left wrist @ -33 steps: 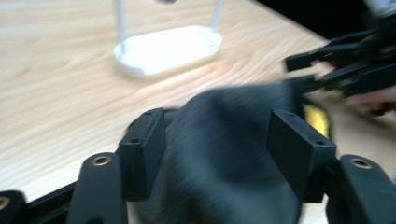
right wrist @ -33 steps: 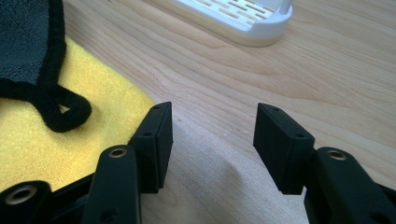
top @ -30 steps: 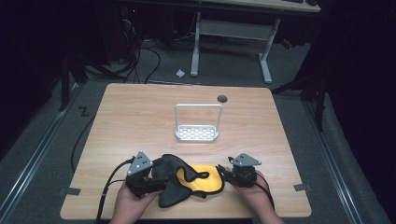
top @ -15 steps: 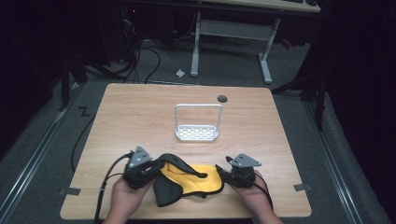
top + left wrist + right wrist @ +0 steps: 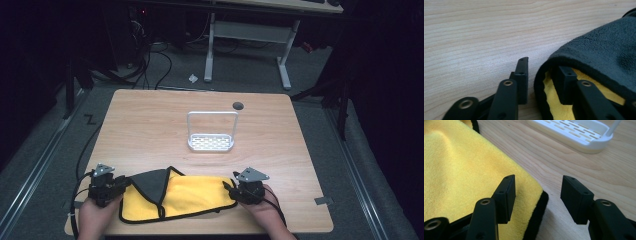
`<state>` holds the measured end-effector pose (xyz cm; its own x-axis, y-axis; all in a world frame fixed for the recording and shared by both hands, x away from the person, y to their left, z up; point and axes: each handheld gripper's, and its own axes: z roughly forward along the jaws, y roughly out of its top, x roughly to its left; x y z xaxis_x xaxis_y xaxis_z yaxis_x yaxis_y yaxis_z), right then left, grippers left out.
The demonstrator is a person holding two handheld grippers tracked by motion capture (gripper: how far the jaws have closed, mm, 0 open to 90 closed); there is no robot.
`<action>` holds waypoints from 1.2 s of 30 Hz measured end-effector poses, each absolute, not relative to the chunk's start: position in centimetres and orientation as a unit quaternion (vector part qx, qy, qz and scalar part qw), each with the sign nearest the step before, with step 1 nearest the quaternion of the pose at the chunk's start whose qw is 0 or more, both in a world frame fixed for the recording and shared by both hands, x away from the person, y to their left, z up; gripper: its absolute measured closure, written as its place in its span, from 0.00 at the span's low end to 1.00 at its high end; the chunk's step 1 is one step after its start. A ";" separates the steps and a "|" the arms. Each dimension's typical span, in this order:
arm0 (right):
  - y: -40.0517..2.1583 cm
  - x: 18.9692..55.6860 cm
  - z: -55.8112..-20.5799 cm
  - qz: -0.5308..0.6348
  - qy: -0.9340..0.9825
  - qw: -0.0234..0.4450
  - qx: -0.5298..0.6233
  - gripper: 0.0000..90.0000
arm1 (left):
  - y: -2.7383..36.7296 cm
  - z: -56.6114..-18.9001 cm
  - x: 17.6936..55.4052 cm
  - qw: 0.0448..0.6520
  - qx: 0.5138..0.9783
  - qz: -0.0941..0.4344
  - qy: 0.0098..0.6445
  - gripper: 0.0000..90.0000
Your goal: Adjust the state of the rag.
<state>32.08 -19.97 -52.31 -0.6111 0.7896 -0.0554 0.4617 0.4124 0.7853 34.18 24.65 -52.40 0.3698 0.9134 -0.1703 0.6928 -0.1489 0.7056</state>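
Jaws apart both sides (left just opening), straddling cloth [image 5: 190,197] edges; left hand [image 5: 95,217], right hand [image 5: 265,210] low on table [image 5: 150,125].

I held my left gripper [image 5: 119,184] low at the near left, its jaws just reopening, partly apart. My right gripper [image 5: 229,190] sat near right, jaws spread wide.

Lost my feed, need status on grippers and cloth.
Left gripper jaws just reopening, straddling cloth fold. Right gripper open over cloth corner. White rack stands clear.
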 end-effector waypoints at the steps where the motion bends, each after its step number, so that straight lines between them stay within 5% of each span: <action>1: -19.8 32.2 -52.4 0.380 0.815 0.209 0.385 0.51 | 24.6 -52.2 34.1 0.368 0.741 0.154 0.540 0.67; 7: -18.9 32.6 -53.3 0.363 0.830 0.186 0.381 0.55 | 24.4 -52.0 33.7 0.379 0.738 0.151 0.537 0.61; 10: -18.9 32.6 -53.2 0.365 0.833 0.166 0.381 0.78 | 23.7 -52.3 33.7 0.377 0.746 0.143 0.530 0.61; 13: -19.0 32.7 -53.0 0.364 0.838 0.154 0.377 0.87 | 22.3 -52.6 34.0 0.379 0.757 0.135 0.515 0.63; 22: -25.1 34.5 -48.8 0.400 0.743 0.280 0.458 0.88 | 19.1 -51.2 34.2 0.429 0.754 0.136 0.479 0.59; 36: -19.6 30.4 -52.3 0.368 0.829 0.168 0.387 0.86 | 13.9 -52.2 31.6 0.400 0.815 0.089 0.411 0.58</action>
<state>30.42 -19.61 -52.33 -0.6444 0.7646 0.0070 0.5181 0.4299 0.7395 31.57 13.95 -52.19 0.6470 0.7401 -0.1834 0.5976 -0.3429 0.7247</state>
